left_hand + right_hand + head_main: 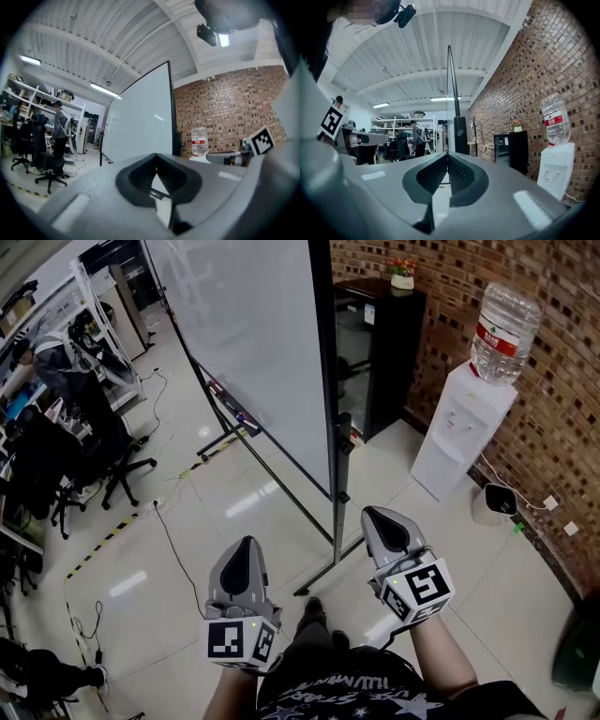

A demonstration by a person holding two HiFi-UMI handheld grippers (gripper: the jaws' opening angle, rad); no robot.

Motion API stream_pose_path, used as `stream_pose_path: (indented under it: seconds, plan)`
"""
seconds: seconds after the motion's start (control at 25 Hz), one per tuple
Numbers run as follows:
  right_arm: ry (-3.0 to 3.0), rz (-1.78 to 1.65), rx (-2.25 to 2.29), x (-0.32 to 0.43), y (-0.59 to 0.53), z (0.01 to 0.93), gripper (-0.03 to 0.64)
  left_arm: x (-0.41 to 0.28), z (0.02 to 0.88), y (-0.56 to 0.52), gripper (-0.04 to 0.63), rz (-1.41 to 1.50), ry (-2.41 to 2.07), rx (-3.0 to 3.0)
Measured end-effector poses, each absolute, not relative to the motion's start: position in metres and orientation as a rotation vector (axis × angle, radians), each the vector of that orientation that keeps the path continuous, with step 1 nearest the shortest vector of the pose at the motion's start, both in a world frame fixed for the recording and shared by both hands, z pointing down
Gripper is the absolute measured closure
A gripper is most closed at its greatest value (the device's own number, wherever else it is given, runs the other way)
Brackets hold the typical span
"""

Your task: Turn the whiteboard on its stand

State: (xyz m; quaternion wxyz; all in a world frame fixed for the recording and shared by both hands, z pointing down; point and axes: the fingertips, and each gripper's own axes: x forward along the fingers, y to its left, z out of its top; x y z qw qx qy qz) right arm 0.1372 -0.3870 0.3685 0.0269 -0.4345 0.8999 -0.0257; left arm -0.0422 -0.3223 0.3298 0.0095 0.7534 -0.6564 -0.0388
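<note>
The whiteboard (253,334) is a tall white panel in a black frame, standing on a black stand (337,493) with floor legs in the head view. Both grippers hang in the air in front of it, touching nothing. My left gripper (246,545) is shut and empty, pointing towards the board's face (140,122). My right gripper (375,514) is also shut and empty, just to the right of the stand's upright post. In the right gripper view the whiteboard (449,89) shows edge-on, straight ahead of the closed tips (447,155).
A water dispenser (464,427) with a bottle stands against the brick wall at the right, with a black cabinet (375,352) behind it and a white bin (492,504) beside it. Office chairs (56,474) and a person (56,362) are at the left. Cables (178,549) cross the floor.
</note>
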Motion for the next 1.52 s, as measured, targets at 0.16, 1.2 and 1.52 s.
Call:
stream_pose_path:
  seconds: [0.16, 1.2, 1.52]
  plan:
    - [2.787, -0.06, -1.355, 0.128, -0.412, 0.369, 0.538, -0.039, 0.331, -0.352, 0.589, -0.124, -1.992, 2.398]
    - [2.857, -0.009, -1.338, 0.064, -0.529, 0.373, 0.33, -0.065, 0.34, -0.474, 0.589, -0.113, -1.824, 2.465]
    - [2.753, 0.052, -1.434, 0.068, -0.532, 0.365, 0.42, -0.068, 0.343, -0.481, 0.589, -0.105, -1.813, 2.474]
